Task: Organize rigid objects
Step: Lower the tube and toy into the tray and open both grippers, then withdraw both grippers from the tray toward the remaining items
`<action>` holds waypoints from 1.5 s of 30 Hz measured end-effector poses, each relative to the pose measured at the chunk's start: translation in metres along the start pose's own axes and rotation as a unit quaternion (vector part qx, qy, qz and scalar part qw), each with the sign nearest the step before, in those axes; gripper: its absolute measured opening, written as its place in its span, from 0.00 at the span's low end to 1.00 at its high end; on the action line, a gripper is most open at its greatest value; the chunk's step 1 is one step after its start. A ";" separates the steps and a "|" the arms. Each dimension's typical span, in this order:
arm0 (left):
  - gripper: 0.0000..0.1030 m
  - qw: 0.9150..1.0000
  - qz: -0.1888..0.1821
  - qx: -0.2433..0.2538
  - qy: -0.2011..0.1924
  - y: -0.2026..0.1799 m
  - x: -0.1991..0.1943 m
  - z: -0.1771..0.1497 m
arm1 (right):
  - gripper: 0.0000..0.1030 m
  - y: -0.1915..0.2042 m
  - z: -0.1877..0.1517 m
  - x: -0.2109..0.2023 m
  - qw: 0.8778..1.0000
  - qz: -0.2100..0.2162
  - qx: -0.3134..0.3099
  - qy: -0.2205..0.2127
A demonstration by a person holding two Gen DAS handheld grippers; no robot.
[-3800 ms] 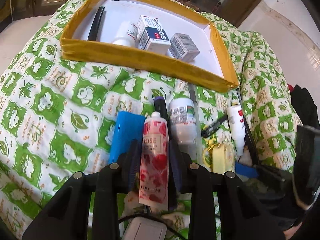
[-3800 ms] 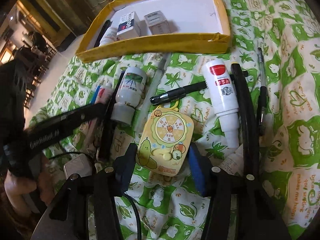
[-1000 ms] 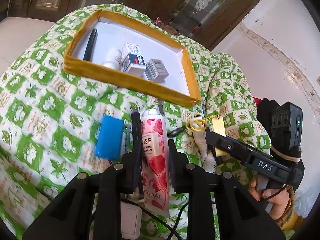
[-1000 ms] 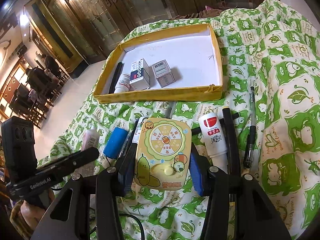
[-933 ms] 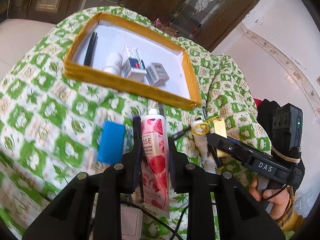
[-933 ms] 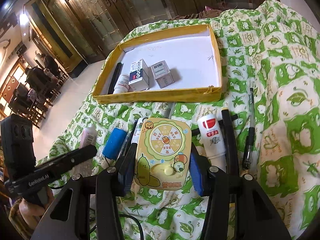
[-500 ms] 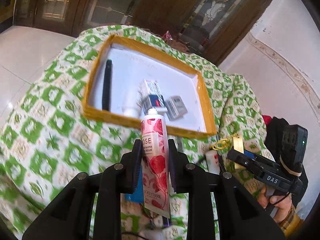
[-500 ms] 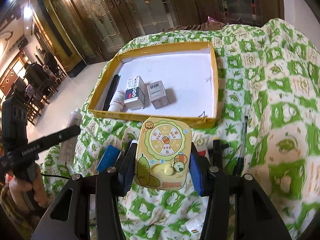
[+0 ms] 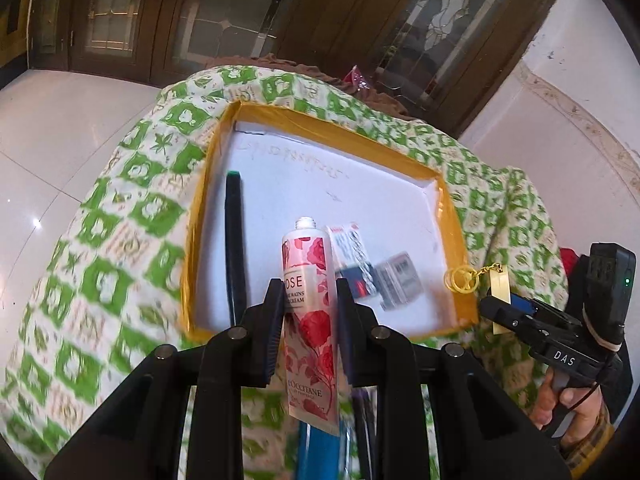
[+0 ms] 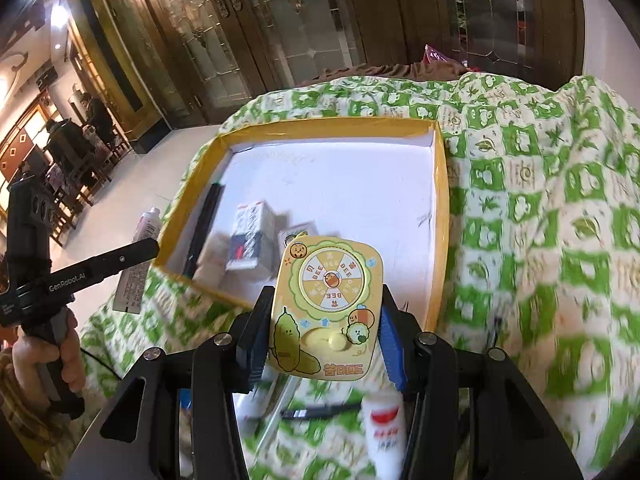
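Right now both grippers are up off the bedspread (image 10: pixel 560 200), angled fwd and down twd the yellow-rimmed tray (image 9: pixel 452 216).

Left gripper (image 9: pixel 310 304): held over the tray's near edge, fingers pointing into it. Jaws narrow, clamped on the rose hand cream tube (image 9: pixel 310 296) from both sides. Tube runs along the fingers, silver neck fwd and uncapped, crimped end back twd the cam. Tip hangs above the white tray floor, not touching it.

Right gripper (image 10: pixel 326 320): also over the near rim, a bit further right. Jaws pinch the yellow bee toy (image 10: pixel 326 304) at its left and right edges; blue pad visible on the right finger (image 10: pixel 390 344). Toy's flat face is twd the cam, spinner wheel on the upper half, upper edge over the tray interior. In the left view its gold ring and chain (image 9: pixel 460 280) dangle by the tray's right wall.

Inside tray: black marker (image 9: pixel 235 240) along the left wall, two small boxes (image 10: pixel 250 240) near the front, blurred w/ motion, plus a small white bottle (image 10: pixel 210 268) btw marker and boxes.

Below the right gripper, on the bedspread: white tube w/ red label (image 10: pixel 384 428) and a dark pen (image 10: pixel 316 412), both blurred. Blue item (image 9: pixel 320 452) under the left gripper, can't tell what.
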State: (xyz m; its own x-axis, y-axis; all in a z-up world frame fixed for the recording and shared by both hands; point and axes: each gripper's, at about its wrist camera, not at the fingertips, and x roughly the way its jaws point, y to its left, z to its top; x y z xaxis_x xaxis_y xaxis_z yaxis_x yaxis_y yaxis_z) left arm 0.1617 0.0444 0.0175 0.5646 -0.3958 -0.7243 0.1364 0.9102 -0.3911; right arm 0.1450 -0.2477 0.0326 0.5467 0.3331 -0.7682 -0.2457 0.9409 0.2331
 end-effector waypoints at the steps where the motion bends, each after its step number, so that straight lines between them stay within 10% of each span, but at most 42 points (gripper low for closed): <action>1: 0.21 1.000 0.003 -0.001 0.003 0.002 0.007 0.005 | 0.42 -0.001 0.004 0.005 1.000 -0.003 -0.001 0.000; 27: 0.22 0.996 0.076 0.029 0.033 0.006 0.086 0.029 | 0.43 -0.023 0.031 0.101 0.992 -0.099 -0.057 0.054; 35: 0.53 0.998 0.047 0.022 0.022 -0.001 0.060 0.017 | 0.60 -0.017 0.020 0.094 0.993 -0.090 -0.061 0.036; 45: 0.65 0.995 -0.002 -0.099 -0.015 0.024 -0.019 -0.064 | 0.76 -0.019 -0.024 0.011 0.998 -0.029 0.042 -0.030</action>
State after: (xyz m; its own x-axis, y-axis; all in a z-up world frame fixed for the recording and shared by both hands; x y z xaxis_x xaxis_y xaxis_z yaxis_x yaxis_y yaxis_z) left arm 0.1018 0.0663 -0.0146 0.5887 -0.3933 -0.7062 -0.0223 0.8655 -0.5005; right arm 0.1362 -0.2636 0.0056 0.6054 0.2784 -0.7456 -0.1455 0.9597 0.2402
